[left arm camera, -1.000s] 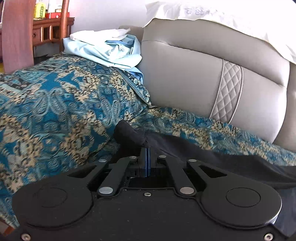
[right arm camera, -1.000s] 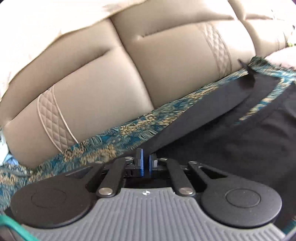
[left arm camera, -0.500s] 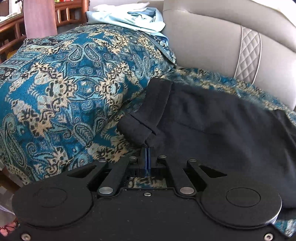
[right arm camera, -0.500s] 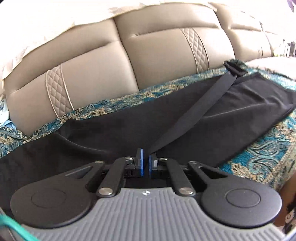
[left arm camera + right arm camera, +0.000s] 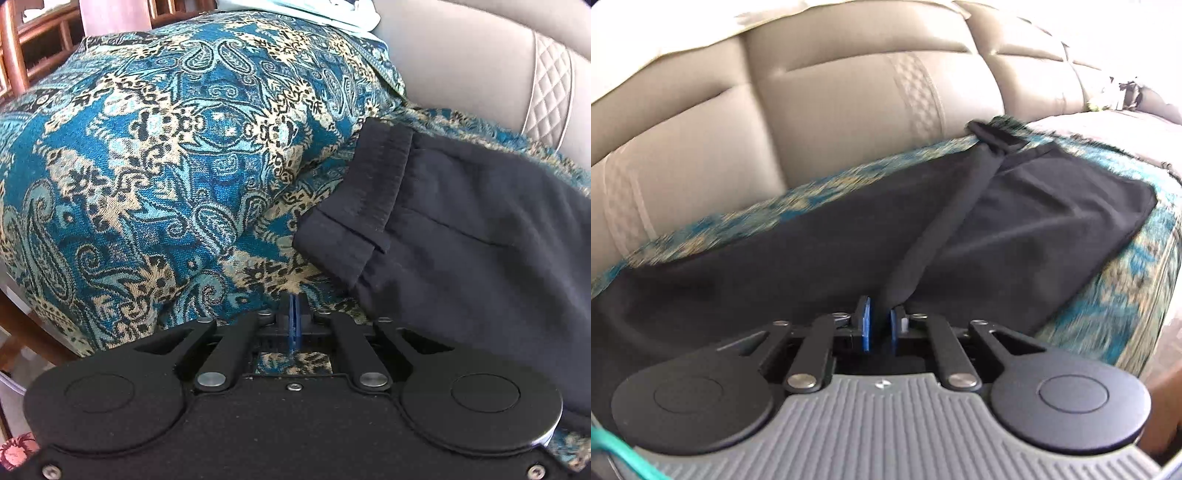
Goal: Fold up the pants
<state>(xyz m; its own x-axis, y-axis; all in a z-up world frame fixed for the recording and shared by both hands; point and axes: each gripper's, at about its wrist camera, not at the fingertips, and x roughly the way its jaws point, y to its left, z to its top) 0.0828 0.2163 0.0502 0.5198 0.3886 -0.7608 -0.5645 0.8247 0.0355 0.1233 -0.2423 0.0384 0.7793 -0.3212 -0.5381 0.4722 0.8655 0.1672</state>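
Black pants (image 5: 480, 236) lie spread on a blue paisley throw over a sofa seat. In the left wrist view their waistband (image 5: 365, 206) lies just ahead and right of my left gripper (image 5: 294, 317), which is shut with its blue pads together and nothing between them, over the throw. In the right wrist view the pants (image 5: 1034, 229) stretch across the seat. My right gripper (image 5: 881, 325) is shut on a ridge of the black cloth (image 5: 942, 225) that runs taut from the pads up to the far end of the pants.
The paisley throw (image 5: 166, 155) covers a raised cushion on the left. The beige leather sofa back (image 5: 831, 92) rises behind the seat. Light blue folded clothes (image 5: 306, 11) lie at the top. A wooden chair (image 5: 14, 66) stands at far left.
My left gripper let go of the waistband and drew back off the pants onto the throw. My right gripper pulled back with the pinched cloth, and more of the pants shows.
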